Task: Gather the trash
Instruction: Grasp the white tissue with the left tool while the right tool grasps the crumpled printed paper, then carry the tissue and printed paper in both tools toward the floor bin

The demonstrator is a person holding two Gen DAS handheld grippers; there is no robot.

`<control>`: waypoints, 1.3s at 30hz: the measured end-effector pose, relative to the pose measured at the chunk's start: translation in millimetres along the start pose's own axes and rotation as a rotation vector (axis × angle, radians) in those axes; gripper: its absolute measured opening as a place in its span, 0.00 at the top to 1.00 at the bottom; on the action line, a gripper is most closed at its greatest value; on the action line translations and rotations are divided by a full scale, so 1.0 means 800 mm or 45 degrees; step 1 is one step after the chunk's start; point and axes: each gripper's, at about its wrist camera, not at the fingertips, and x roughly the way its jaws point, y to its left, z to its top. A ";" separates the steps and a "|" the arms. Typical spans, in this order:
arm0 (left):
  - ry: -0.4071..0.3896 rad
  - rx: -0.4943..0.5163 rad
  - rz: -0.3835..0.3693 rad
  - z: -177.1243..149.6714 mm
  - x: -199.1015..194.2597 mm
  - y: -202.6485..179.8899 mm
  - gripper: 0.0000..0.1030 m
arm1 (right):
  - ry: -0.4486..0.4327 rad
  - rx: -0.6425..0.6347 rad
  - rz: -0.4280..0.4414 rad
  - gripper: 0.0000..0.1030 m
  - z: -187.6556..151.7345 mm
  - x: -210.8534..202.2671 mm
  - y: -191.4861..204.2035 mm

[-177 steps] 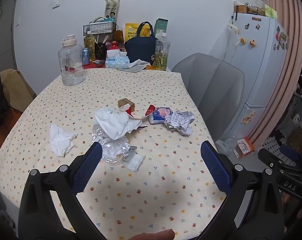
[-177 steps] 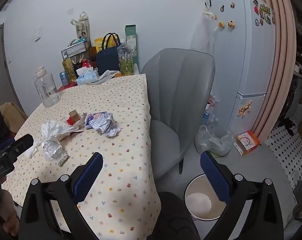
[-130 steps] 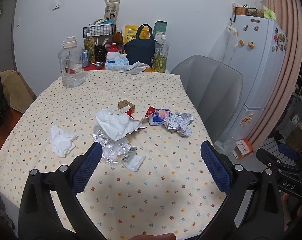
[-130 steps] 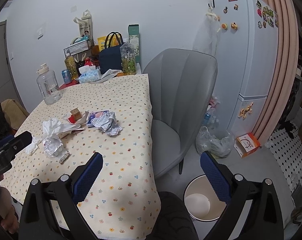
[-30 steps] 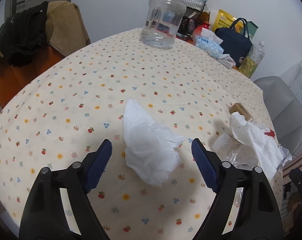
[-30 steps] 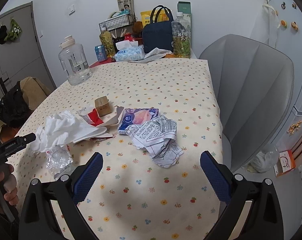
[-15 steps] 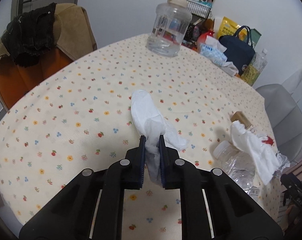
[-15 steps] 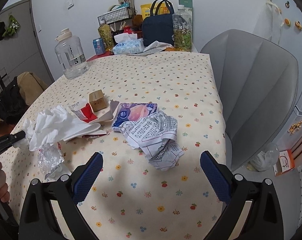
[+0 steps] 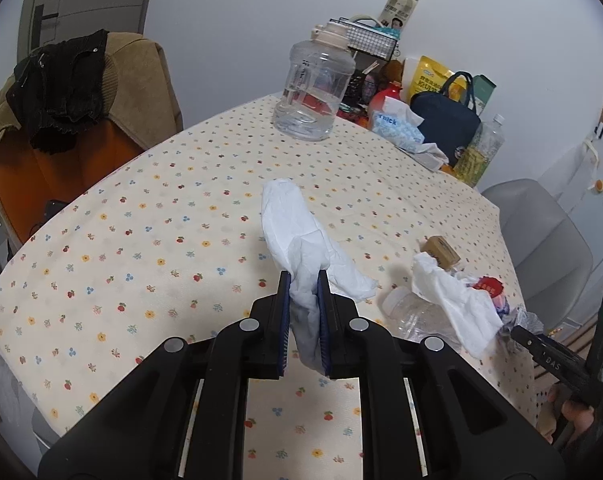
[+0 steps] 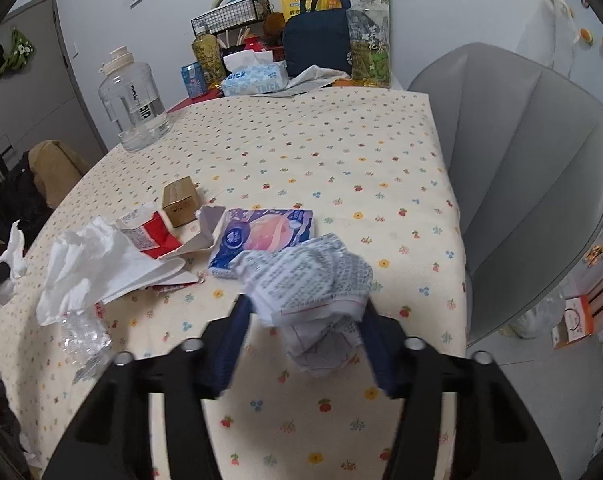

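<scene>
Where legible, "Thick" tissue pack (image 10: 255,76) only.

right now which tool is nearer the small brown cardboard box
Right. The right tool sits around the crumpled printed paper, just in front of the small brown cardboard box. The left tool, shut on a white tissue, is farther off beyond the trash pile.

Soft crumpled tissue (image 9: 297,236), matt printed cotton tablecloth (image 9: 161,216), clear glossy plastic jug (image 9: 313,92)
</scene>
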 end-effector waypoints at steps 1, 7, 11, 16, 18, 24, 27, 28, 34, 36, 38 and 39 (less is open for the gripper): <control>0.005 0.009 -0.017 0.000 -0.001 -0.004 0.88 | -0.003 -0.012 0.004 0.66 -0.002 -0.005 0.001; -0.017 0.074 -0.095 -0.002 -0.016 -0.040 0.88 | -0.041 -0.040 0.061 0.70 -0.016 -0.042 0.003; -0.025 0.116 -0.163 -0.005 -0.027 -0.066 0.88 | -0.083 -0.036 0.083 0.71 -0.022 -0.075 0.002; -0.023 0.168 -0.233 -0.008 -0.036 -0.093 0.88 | -0.134 -0.022 0.095 0.71 -0.031 -0.111 -0.001; -0.026 0.198 -0.259 -0.008 -0.040 -0.107 0.88 | -0.147 -0.013 0.100 0.71 -0.033 -0.122 -0.005; -0.034 0.263 -0.324 -0.010 -0.050 -0.147 0.88 | -0.193 0.024 0.101 0.71 -0.044 -0.157 -0.020; -0.032 0.298 -0.353 -0.014 -0.053 -0.168 0.88 | -0.210 0.039 0.090 0.71 -0.050 -0.171 -0.030; -0.026 0.310 -0.368 -0.017 -0.053 -0.177 0.88 | -0.215 0.045 0.084 0.71 -0.052 -0.175 -0.035; 0.008 0.376 -0.438 -0.034 -0.048 -0.224 0.88 | -0.229 0.102 0.039 0.71 -0.066 -0.196 -0.066; 0.022 0.398 -0.462 -0.040 -0.045 -0.241 0.88 | -0.230 0.121 0.024 0.71 -0.072 -0.201 -0.078; 0.036 0.423 -0.486 -0.047 -0.042 -0.258 0.87 | -0.234 0.144 0.004 0.71 -0.077 -0.207 -0.090; 0.044 0.438 -0.499 -0.051 -0.040 -0.269 0.87 | -0.235 0.155 -0.006 0.71 -0.079 -0.209 -0.096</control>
